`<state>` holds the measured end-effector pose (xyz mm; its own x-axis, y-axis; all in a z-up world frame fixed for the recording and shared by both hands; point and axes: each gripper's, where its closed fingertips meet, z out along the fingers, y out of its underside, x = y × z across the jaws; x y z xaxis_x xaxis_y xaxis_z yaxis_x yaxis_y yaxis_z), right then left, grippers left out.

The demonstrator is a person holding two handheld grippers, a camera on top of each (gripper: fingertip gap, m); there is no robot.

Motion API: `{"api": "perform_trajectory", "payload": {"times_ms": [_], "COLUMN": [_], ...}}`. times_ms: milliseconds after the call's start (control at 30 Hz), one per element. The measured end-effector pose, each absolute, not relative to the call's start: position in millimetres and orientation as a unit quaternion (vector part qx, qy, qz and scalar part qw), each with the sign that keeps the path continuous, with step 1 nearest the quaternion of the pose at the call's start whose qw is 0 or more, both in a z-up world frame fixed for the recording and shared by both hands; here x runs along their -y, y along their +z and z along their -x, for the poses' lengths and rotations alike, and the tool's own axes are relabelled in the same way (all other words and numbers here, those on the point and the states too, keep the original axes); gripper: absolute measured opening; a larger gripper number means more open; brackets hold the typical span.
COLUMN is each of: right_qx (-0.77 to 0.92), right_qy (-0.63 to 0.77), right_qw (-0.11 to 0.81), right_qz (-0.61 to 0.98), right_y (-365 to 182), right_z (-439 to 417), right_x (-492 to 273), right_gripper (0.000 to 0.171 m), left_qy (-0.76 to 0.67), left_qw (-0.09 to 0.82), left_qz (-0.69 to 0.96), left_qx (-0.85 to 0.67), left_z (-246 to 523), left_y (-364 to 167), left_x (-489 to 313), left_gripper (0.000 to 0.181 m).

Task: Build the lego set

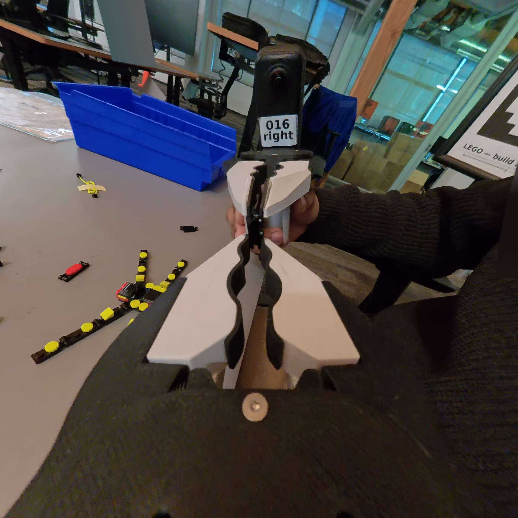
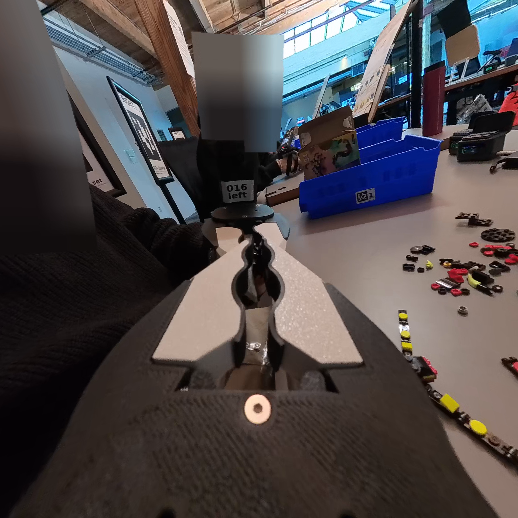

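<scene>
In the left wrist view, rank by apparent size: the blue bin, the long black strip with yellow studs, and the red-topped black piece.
1. blue bin, though it lies farthest back
2. long black strip with yellow studs
3. red-topped black piece, clearly smallest

Black lego strips [image 1: 92, 326] studded with yellow tiles fan out flat beside loose pieces [image 2: 462, 269].

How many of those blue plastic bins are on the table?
2 in the right wrist view. The nearer blue bin sits on the grey table with a cardboard box standing in it. The second bin is directly behind it. The left wrist view shows one; others may be hidden.
</scene>
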<state>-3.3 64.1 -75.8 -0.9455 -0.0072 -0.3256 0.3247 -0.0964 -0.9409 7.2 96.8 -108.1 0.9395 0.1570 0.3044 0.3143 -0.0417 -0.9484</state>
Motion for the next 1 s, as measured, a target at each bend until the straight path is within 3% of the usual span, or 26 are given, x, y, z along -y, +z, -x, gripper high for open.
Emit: {"api": "perform_trajectory", "payload": {"times_ms": [400,667,1000], "right_qx": [-0.649,-0.642,-0.626], "right_qy": [-0.742,-0.763,-0.774], "right_qw": [0.119,0.027,-0.059], "right_qz": [-0.122,-0.074,-0.066], "right_y": [-71,-57,-43], "right_z": [4,-4,-5], "right_x": [-66,-72,-67], "right_gripper": [0.002,0.008,0.018], "left_qy": [-0.019,0.084,0.003], "left_qw": [0.674,0.669,0.711], "left_qz": [0.723,0.728,0.691], "left_qx": [0.151,0.123,0.13], "left_z": [-4,2,-9], "left_y": [-104,-97,-80], "left_x": [-94,-88,-86], "left_gripper": [0.003,0.003,0.002]}}
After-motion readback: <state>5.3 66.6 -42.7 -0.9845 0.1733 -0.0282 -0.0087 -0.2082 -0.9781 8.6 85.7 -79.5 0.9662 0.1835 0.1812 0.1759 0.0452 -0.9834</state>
